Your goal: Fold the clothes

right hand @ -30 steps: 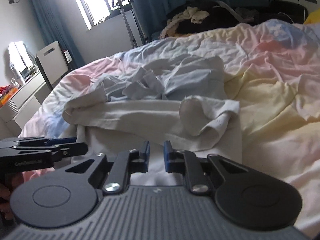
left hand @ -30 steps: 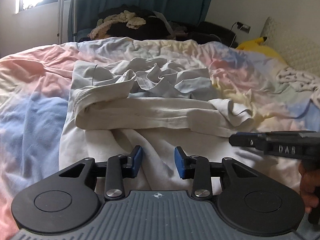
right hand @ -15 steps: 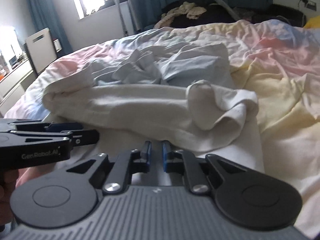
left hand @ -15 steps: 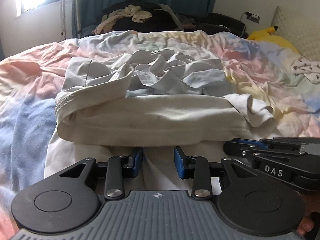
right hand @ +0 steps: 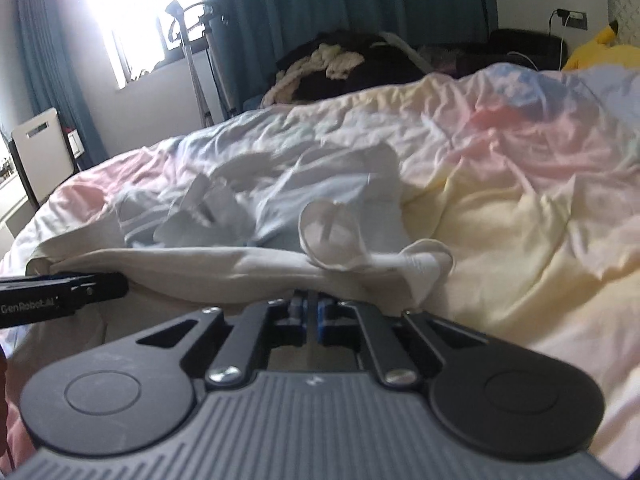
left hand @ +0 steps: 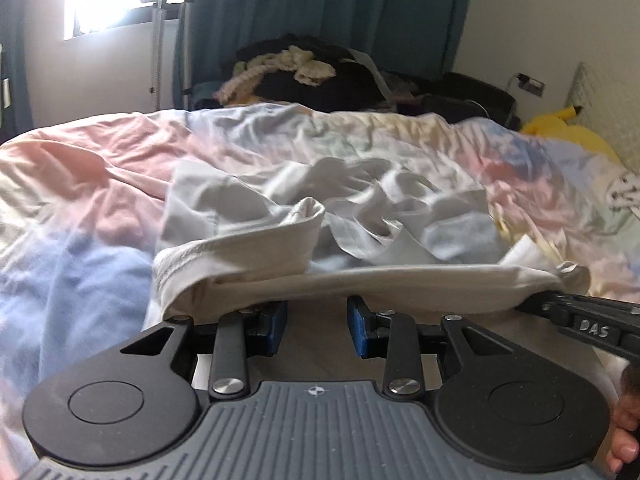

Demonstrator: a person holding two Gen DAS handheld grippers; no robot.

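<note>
Lying across a bed covered by a crumpled pastel quilt of pink, blue and yellow patches (left hand: 92, 208), a cream-white cotton garment (left hand: 256, 256) sits in front of both sets of tongs, its near edge rolled into a long thick fold and a rumpled pale blue-grey cloth (left hand: 400, 208) bunched just behind it. At the left, the left tongs (left hand: 317, 325) stand with their blue-padded jaws well apart, right at the fold's near edge; the cream fabric shows in the gap, but the pads do not press on it. Further right in the left wrist view, the right tongs (left hand: 536, 305) come in from the side, their black tip touching the fold's end, where the cloth is drawn taut. In the right wrist view those jaws are closed almost together at the fold's underside; the fabric drapes over them and appears pinched between the blue pads. Beside them a curled white cuff (right hand: 340, 236) sticks up from the garment. At the far right, a yellow plush toy (left hand: 568, 132) lies by the wall.
</note>
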